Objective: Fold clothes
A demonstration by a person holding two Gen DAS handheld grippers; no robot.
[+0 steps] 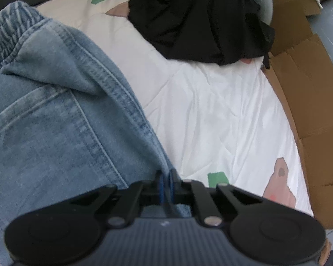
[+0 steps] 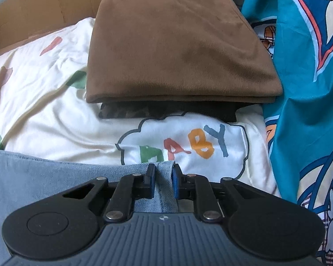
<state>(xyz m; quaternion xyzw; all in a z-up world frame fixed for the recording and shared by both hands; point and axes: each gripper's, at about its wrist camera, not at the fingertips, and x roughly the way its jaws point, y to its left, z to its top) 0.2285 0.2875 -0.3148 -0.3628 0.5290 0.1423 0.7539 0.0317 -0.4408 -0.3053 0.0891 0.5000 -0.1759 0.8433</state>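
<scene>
Left claw (image 1: 165,177) low over bed, clenched on seam edge of jeans (image 1: 55,115). Right claw (image 2: 163,173) level, pinching denim hem fold. Jeans lie on white printed quilt (image 1: 211,115); folded brown garment (image 2: 177,44) ahead, black clothing heap (image 1: 199,22) beyond.

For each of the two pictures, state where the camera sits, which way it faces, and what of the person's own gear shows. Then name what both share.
Left wrist: on the left gripper, looking along its fingers over jeans towards a black garment.
Right wrist: on the right gripper, facing a folded brown cloth.
Shared: both clamp the jeans over the white printed bedding.
</scene>
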